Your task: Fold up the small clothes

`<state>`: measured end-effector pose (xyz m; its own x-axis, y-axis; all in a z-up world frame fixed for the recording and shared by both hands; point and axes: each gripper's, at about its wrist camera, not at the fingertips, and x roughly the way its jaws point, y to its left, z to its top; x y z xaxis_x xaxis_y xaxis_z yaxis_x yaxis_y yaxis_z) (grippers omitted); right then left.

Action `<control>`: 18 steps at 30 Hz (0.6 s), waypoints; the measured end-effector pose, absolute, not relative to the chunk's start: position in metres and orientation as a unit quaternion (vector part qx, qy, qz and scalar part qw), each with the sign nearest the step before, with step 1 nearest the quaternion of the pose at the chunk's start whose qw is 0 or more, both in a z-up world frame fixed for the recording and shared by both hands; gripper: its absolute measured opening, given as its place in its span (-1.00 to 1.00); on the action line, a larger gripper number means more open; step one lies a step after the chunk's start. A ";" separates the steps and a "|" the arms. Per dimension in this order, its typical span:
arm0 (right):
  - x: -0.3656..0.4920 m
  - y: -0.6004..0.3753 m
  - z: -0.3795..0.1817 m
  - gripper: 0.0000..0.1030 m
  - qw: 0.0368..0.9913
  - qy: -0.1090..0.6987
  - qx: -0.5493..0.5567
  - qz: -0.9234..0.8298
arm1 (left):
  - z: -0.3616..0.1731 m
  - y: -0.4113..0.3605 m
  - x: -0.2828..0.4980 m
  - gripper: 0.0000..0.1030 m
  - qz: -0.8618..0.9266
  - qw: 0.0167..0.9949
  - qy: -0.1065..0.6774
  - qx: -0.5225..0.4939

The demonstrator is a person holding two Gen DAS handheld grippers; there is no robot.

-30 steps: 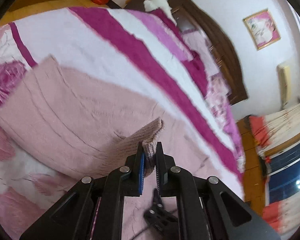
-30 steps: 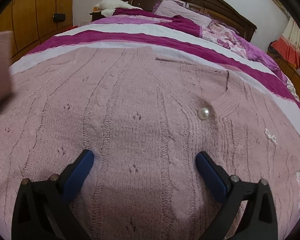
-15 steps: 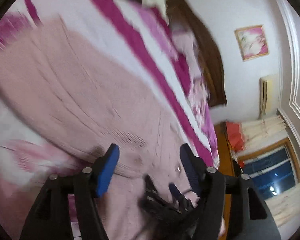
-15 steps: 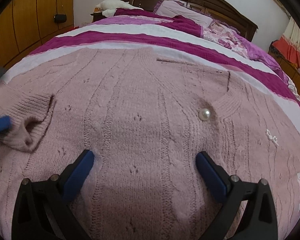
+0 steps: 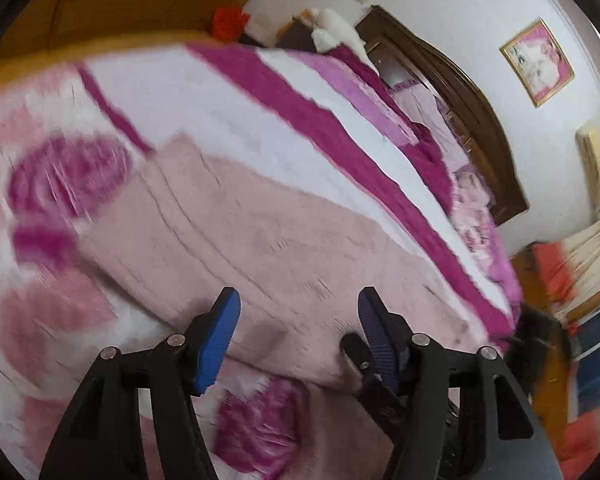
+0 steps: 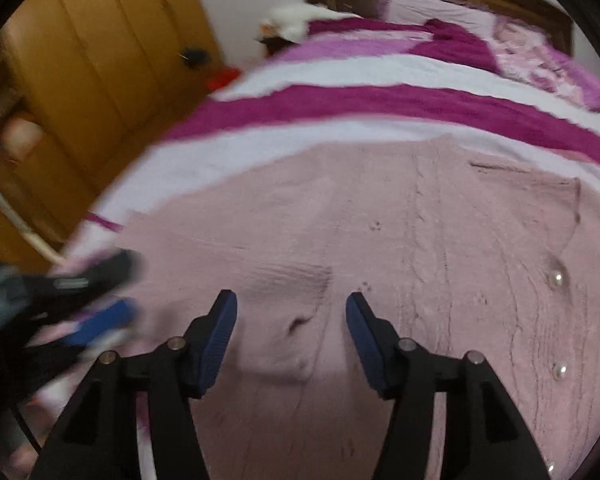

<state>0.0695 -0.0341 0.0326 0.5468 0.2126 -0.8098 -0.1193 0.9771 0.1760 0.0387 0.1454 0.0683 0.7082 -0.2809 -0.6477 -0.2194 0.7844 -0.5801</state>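
- Left wrist view: the left gripper (image 5: pixel 296 322) hangs above the pale pink cable-knit cardigan (image 5: pixel 268 240), which is spread flat on the magenta-and-white striped bedspread (image 5: pixel 236 120) running toward two o'clock. Its blue-padded jaws are closing with nothing between them, only knit lying below.
- Right wrist view: the right gripper (image 6: pixel 290 322) is also closing, empty, over the folded-in sleeve cuff (image 6: pixel 300 280) at twelve o'clock, probably to pinch it. Pearl buttons (image 6: pixel 556 280) sit at three o'clock.
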 end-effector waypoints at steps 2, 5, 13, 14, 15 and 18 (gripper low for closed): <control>0.075 -0.028 0.022 -0.18 0.874 0.475 0.053 0.084 | 0.074 0.155 0.037 -0.27 -0.019 0.870 0.375 -0.320; 0.071 -0.021 0.029 -0.81 0.883 0.453 0.045 0.113 | 0.074 0.169 0.035 -0.27 -0.028 0.868 0.373 -0.328; 0.044 -0.072 0.089 -0.84 0.922 0.357 0.059 0.141 | 0.058 0.190 0.024 -0.27 -0.064 0.840 0.383 -0.378; 0.043 -0.083 0.095 -0.84 0.924 0.353 0.058 0.136 | 0.058 0.186 0.026 -0.27 -0.068 0.842 0.383 -0.374; 0.042 -0.095 0.100 -0.84 0.926 0.351 0.059 0.130 | 0.059 0.182 0.028 -0.27 -0.072 0.844 0.382 -0.368; 0.037 -0.137 0.116 -0.84 0.929 0.345 0.071 0.112 | 0.062 0.171 0.031 -0.27 -0.076 0.852 0.378 -0.355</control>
<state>0.0372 -0.1374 0.1158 0.7370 0.2577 -0.6249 -0.1594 0.9647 0.2097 0.0307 0.1711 0.0619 0.7031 -0.3973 -0.5897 -0.1398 0.7360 -0.6624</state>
